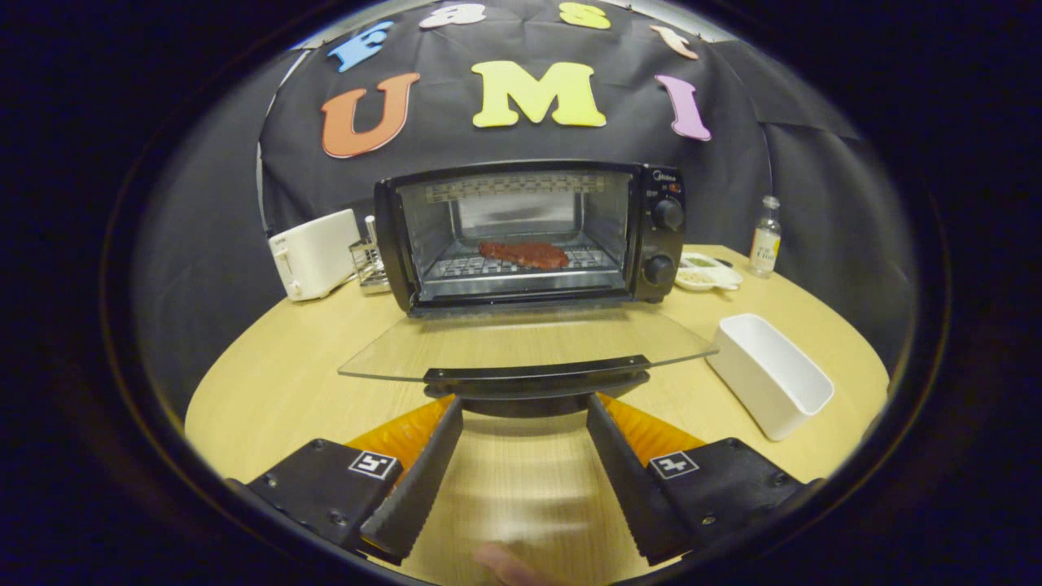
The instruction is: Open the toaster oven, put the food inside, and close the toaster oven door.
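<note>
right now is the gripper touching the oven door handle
Cannot tell: in the gripper view the open gripper reaches the door handle, its tips at or under it; no plain contact or gap.

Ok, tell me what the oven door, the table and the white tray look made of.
Oven door: clear glass, since the table shows through; its dark handle, just ahead of the open gripper fingers, looks like plastic. Table: pale wood or laminate, faint grain. White tray: smooth, probably plastic or ceramic.
</note>
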`<control>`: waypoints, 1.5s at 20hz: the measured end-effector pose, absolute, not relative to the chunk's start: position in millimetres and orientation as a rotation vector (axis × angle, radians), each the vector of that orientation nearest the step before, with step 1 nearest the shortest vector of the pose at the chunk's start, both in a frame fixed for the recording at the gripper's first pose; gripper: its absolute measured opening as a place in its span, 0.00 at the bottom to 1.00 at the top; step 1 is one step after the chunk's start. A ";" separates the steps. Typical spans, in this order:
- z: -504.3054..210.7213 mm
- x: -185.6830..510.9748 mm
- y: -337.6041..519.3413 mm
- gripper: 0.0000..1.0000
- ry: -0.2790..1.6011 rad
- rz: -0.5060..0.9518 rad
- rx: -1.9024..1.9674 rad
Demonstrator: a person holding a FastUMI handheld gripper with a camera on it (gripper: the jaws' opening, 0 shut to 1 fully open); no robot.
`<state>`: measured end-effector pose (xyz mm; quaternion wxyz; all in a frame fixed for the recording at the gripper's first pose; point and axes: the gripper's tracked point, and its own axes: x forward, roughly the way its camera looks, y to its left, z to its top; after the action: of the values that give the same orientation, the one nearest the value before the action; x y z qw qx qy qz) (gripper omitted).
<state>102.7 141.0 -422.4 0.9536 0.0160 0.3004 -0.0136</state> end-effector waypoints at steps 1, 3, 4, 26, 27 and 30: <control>-416.0 105.3 141.6 0.98 0.590 -0.027 0.029; -402.6 112.0 144.0 0.98 0.549 -0.024 0.011; -394.7 118.3 145.2 0.98 0.526 -0.028 -0.005; -307.5 214.7 147.6 1.00 0.382 0.007 -0.085; -301.8 210.2 145.4 1.00 0.374 0.010 -0.081; -274.7 185.0 138.4 1.00 0.345 0.024 -0.078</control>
<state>185.0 138.4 -274.7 0.9843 -0.0389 0.1717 0.0121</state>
